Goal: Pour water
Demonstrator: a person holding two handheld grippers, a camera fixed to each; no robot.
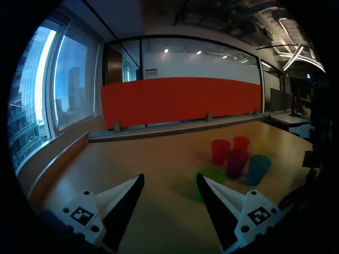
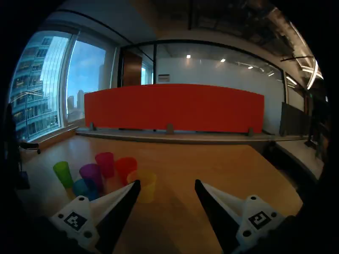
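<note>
Left gripper (image 1: 169, 175) and right gripper (image 2: 167, 182), each with fingers apart and holding nothing, over the wooden table (image 1: 169, 148). A cluster of coloured cups (image 1: 236, 163) stands on it beyond the fingertips

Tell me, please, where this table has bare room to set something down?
The table is bare from the yellow cup to its right edge, back to the orange divider, and from the green cup toward the window. It is crowded among the cups.
</note>
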